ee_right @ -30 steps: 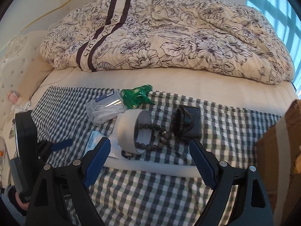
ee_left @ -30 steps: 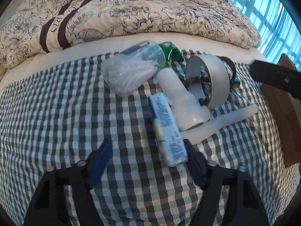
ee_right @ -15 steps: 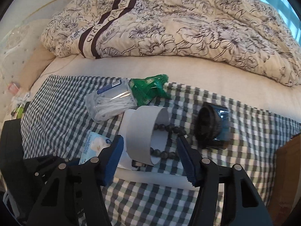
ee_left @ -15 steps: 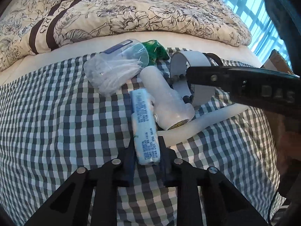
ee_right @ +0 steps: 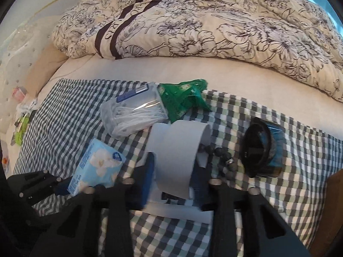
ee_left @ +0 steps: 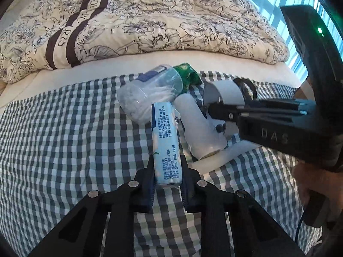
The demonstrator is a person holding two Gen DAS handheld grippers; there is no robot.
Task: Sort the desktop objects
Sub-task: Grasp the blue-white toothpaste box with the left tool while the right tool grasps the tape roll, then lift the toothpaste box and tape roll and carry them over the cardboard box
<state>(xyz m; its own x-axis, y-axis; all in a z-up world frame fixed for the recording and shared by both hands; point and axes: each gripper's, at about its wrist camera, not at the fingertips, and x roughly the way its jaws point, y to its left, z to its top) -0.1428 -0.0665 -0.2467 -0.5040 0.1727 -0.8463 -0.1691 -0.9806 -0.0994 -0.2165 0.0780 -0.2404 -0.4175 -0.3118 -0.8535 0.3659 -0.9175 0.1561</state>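
My left gripper (ee_left: 167,171) is shut on a light blue tissue pack (ee_left: 165,141), which stands on edge above the checked cloth (ee_left: 64,139); the pack also shows in the right wrist view (ee_right: 98,167). My right gripper (ee_right: 173,171) is shut on a white tape roll (ee_right: 175,154), seen in the left wrist view too (ee_left: 223,92). A clear tub of cotton swabs (ee_left: 150,92), a white bottle (ee_left: 199,128), a green packet (ee_right: 184,100), dark beads (ee_right: 223,156) and a black-and-teal round case (ee_right: 263,147) lie close by.
A flowered quilt (ee_right: 193,17) is heaped at the back of the bed. A long white tube (ee_right: 175,212) lies under the tape roll. A brown cardboard box (ee_right: 336,197) stands at the right. Small items (ee_right: 21,124) lie left of the cloth.
Both grippers have closed: the left one on the tissue pack, the right one on the tape roll. The tissue pack has come up off the cloth, and the right gripper moved forward.
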